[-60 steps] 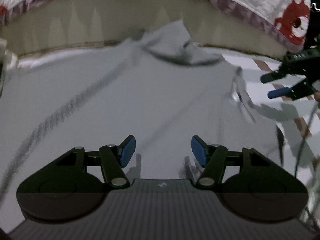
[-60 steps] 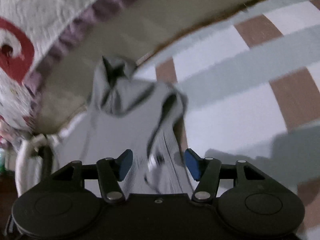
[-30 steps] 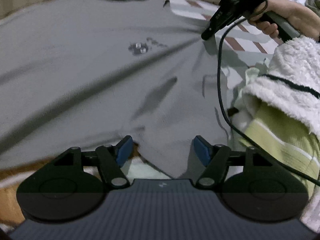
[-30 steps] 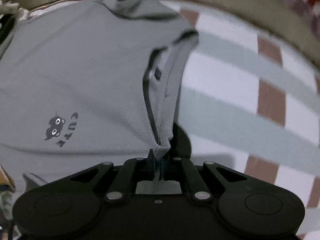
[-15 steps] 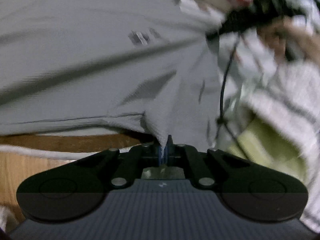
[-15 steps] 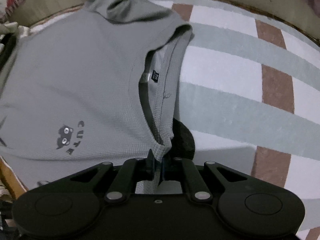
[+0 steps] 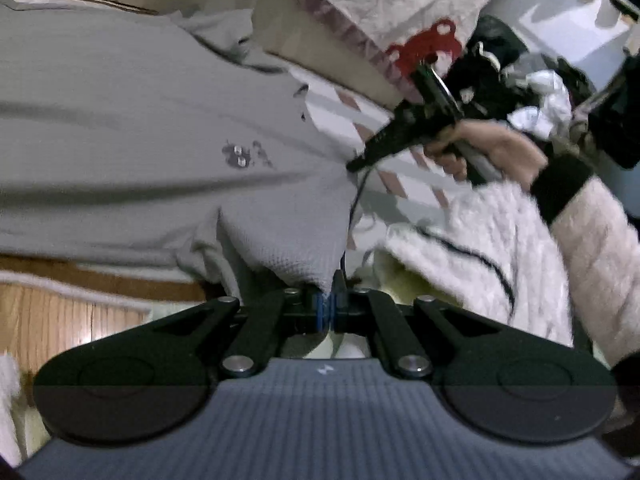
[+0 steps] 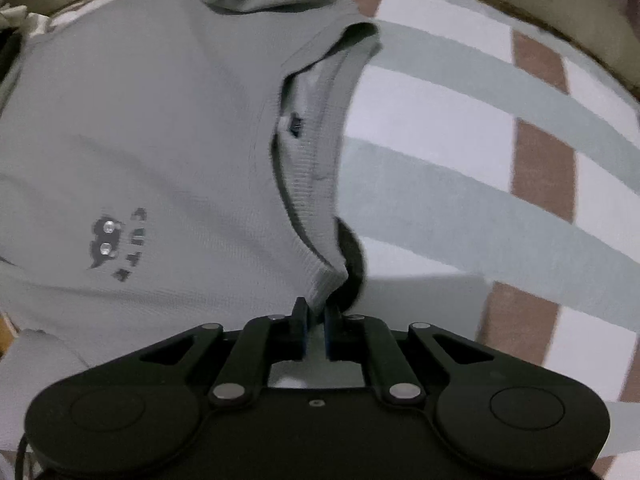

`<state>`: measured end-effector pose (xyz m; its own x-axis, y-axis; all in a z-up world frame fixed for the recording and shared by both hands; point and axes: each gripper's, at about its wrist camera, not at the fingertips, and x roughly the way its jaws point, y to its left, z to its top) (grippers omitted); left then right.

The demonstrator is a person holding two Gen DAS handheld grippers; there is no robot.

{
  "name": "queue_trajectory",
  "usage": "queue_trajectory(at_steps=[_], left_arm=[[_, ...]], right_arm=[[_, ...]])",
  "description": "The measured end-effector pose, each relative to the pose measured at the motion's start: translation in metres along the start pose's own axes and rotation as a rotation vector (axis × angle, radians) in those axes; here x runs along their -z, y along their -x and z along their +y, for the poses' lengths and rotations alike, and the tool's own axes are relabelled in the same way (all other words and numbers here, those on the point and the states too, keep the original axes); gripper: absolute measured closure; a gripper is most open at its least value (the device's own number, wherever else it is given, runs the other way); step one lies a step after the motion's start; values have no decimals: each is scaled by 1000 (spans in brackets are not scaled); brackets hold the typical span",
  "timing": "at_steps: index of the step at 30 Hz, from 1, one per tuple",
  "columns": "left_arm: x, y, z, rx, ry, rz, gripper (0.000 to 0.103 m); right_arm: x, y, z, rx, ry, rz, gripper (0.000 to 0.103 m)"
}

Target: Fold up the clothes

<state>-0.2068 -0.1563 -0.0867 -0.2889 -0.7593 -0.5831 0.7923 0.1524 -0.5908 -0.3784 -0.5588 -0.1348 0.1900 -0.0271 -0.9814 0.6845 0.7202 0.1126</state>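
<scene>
my left gripper (image 7: 327,307) has its jaws clamped on a corner of the grey shirt (image 7: 132,120), low at the near edge of the fabric, and my right gripper (image 8: 316,322) has its jaws pinched on the ribbed neckband at the shoulder. the shirt lies spread on the checked bed cover (image 8: 460,152), cat print (image 8: 106,242) facing up, the far sleeve bunched against the headboard. the risk, as i judge it, is that each grip holds only a thin edge: if my hands pull apart unevenly the cloth could slip out of one pair of jaws, or drag the whole shirt askew so the fold lands crooked. the cable (image 7: 352,216) hanging from my right hand's tool could also snag the fabric. i cannot tell whether each pinch takes one layer or two. the hem and the near sleeve are cut off, and motion blur smears the print.
</scene>
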Motion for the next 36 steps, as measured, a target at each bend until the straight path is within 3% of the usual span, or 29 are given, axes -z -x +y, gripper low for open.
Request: queue_trajectory(at_steps=[5,9,14,15,16,17,19,22,24,27,30,34,36], left_arm=[[-51,4,2,-24,-71,-69,101],[-121,1,13,-95,-153,-156,101],[-205,-28,54,-318,-98,-296,99],[-217,-37,67,-373,-79,-316,93],[-223,-46,78,-437,-70,-284,86],[-229,-55,89,-501,-62,-252,68],[-226,-61,106,-584,-67,-206,66],[-204,-43,120,-580,-75,-205,62],[-187,-25,131,-619,-69,-186,62],[-169,6,144,-766,-32,-156,61],[-156,43,170,-963,113,-171,55],[-138,96,210,-1045,379,-217,55],[-129,117,224,-997,479,-271,55]], right_arm=[[2,14,-8,-52,-36,-72,95],[-2,20,-7,-89,-38,-144,94],[-9,21,-14,-128,-110,-191,93],[-9,22,-18,-132,-137,-208,88],[-10,23,-23,-133,-167,-235,75],[-11,24,-26,-132,-197,-262,65],[-10,29,-28,-104,-230,-308,65],[-7,45,-22,-28,-210,-411,64],[-8,52,-17,-53,-181,-479,64],[-14,61,9,-114,-64,-550,64],[-22,61,49,-156,100,-568,64],[-35,43,97,-174,253,-520,62],[-42,30,110,-157,291,-480,62]])
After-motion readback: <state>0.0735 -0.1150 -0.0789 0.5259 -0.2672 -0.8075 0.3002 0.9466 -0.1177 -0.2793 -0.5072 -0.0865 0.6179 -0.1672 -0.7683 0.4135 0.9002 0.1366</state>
